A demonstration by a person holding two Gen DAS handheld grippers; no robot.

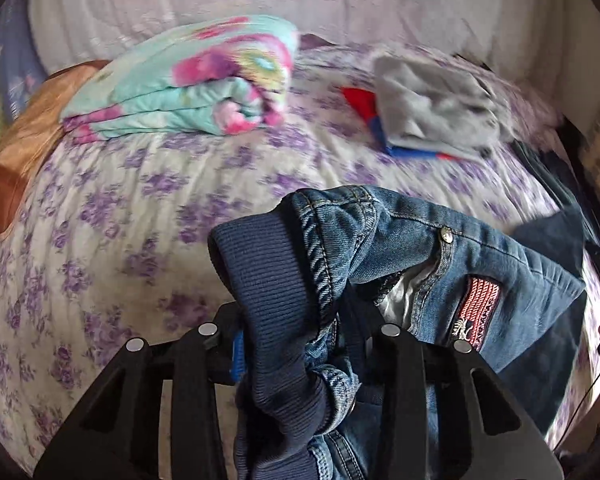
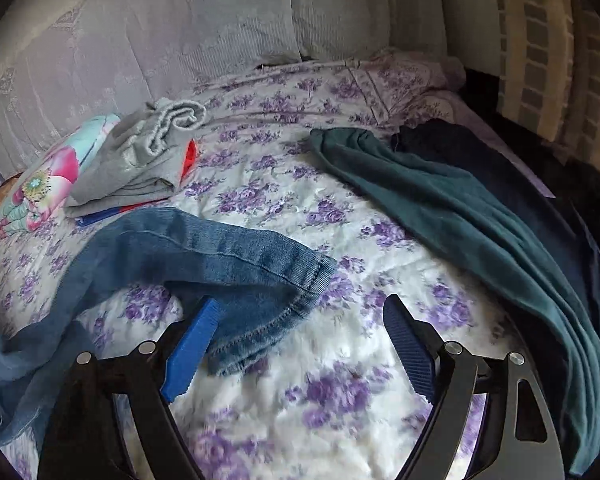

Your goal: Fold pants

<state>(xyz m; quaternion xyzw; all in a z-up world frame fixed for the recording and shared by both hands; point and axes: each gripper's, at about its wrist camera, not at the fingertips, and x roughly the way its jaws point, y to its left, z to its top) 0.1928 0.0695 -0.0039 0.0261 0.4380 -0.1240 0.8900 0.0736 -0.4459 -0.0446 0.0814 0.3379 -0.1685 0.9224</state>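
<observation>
Left wrist: left tongs [image 1: 300,344] clamp jeans [image 1: 400,240] waistband; right tongs [image 2: 300,344] spread.

From our left gripper [image 1: 296,364] and right gripper [image 2: 300,344], both cameras tilt down, close over the bed [image 2: 340,400]; both catch the jeans [image 1: 440,264] ahead.

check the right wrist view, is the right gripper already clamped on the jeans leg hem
No, the right gripper stands open, its blue pads apart over the bedspread, with the jeans hem lying beside one pad.
</observation>
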